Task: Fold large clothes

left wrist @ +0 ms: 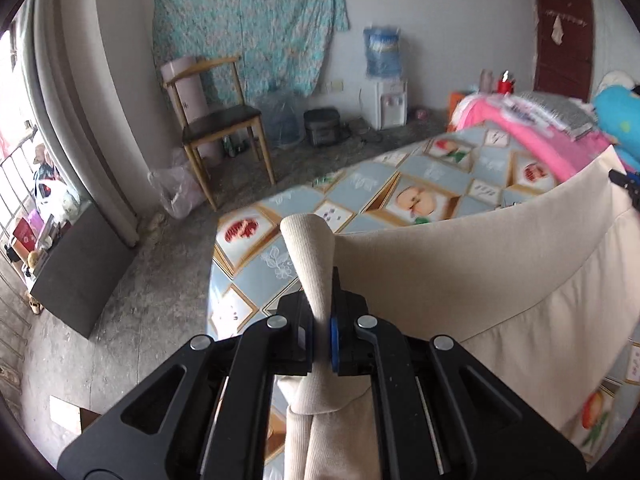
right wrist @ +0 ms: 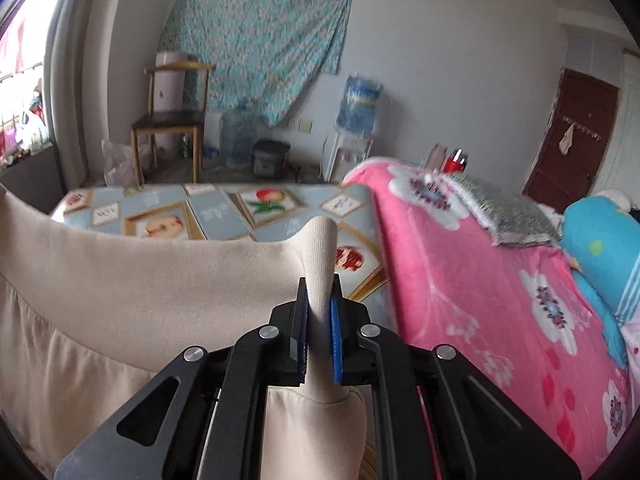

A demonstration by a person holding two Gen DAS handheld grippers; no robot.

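Observation:
A large beige garment (left wrist: 480,272) hangs stretched in the air between my two grippers, above the bed. My left gripper (left wrist: 320,292) is shut on one corner of its ribbed edge, which sticks up past the fingertips. My right gripper (right wrist: 319,296) is shut on the other corner of the same garment (right wrist: 140,280). The cloth sags in a curve between them and drapes down below. The right gripper's tip (left wrist: 624,182) shows at the far right of the left wrist view.
The bed has a blue sheet with fruit pictures (left wrist: 360,200) (right wrist: 224,208). A pink flowered blanket (right wrist: 480,280), a grey pad (right wrist: 508,212) and a blue pillow (right wrist: 600,240) lie at the right. A wooden chair (left wrist: 216,120), water dispenser (left wrist: 386,80) and brown door (right wrist: 576,136) stand beyond.

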